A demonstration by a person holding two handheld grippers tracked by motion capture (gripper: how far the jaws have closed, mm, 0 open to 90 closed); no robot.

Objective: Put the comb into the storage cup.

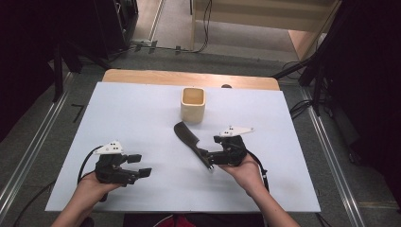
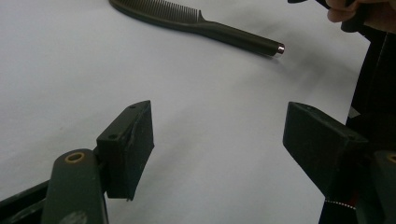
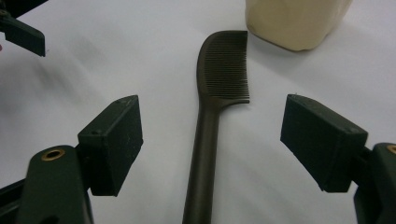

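Both claws gape wide, right claw (image 3: 212,140) straddling the unmarked comb (image 3: 212,102).

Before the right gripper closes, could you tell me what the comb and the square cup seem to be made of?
The comb looks like dark moulded plastic with a matt finish: fine even teeth, a smooth one-piece handle and a small shiny cap at the handle's end. The square cup seems to be pale wood or bamboo, though cream plastic is possible: its walls are thick, its corners rounded, its inside warmer in tone.
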